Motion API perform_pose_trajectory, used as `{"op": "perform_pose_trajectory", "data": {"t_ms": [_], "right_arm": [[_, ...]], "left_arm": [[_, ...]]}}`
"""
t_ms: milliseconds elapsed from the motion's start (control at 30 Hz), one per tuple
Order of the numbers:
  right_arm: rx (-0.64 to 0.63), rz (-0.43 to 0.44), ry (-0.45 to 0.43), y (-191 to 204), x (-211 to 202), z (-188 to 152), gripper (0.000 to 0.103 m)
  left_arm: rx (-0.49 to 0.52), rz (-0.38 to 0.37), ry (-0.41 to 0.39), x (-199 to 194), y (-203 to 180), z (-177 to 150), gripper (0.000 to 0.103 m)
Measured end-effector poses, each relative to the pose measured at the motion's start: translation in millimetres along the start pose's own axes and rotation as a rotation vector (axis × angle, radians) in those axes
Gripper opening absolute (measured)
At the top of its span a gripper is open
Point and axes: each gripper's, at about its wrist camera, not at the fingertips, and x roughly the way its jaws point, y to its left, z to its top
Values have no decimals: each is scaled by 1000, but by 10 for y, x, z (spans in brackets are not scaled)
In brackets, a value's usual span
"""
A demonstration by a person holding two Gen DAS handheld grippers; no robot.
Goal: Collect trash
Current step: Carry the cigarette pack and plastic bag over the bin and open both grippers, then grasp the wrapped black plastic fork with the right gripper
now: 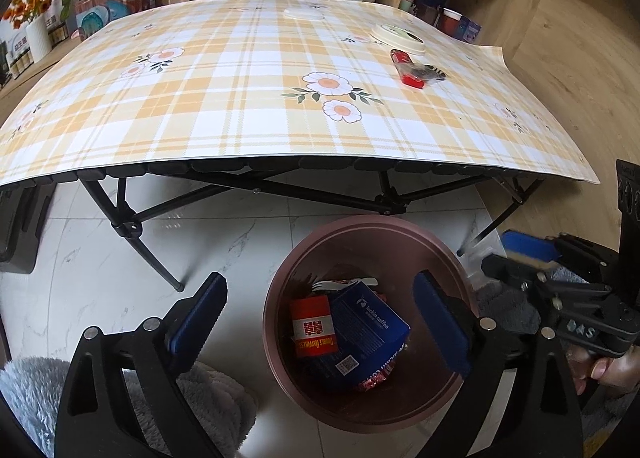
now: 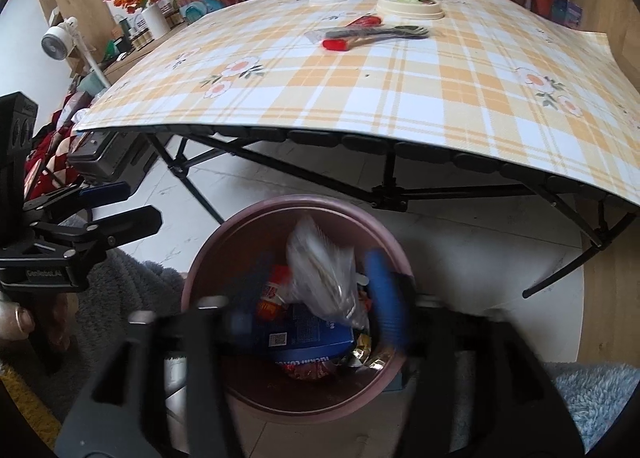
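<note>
1. Both grippers hang over the round brown bin [image 1: 372, 322] on the floor, just in front of the folding table [image 1: 240, 98].
2. The left gripper [image 1: 320, 322] is spread wide with nothing between its blue pads; below it a blue coffee box [image 1: 368, 330] and a red carton [image 1: 312, 326] already lie in the bin.
3. The right gripper [image 2: 320, 298] is parted, its pads clear of a crumpled clear plastic bag [image 2: 324, 278], which is blurred and seems to be dropping in.
4. Risk: the light bag could catch on a pad or the rim at 12 o'clock and slide onto the floor.
5. Still on the table, toward 1 o'clock: a red lighter [image 1: 408, 68], a dark wrapper [image 1: 430, 74] touching it, and a cup lid [image 1: 398, 40] just behind.
6. Risk: the lighter and wrapper touch, so a pinch may take only one.
</note>
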Motion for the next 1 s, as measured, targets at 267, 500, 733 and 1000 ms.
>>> {"op": "perform_pose_trajectory", "data": {"t_ms": [267,500,733,1000], "right_arm": [[36,-34,-13,-77,-22,6,92],[50,-41,-22,-106,-35,3,93],[37,-13,-84,-81,-205,65,86],[185,46,-113,-344,-300,759,69]], "left_arm": [[-21,4,-4,-16,50,2,92],[-37,5,-9,-21,77,2,92],[-52,7,-42,-107,103,23,92],[-140,-6,-197,-532,307,465,92]]}}
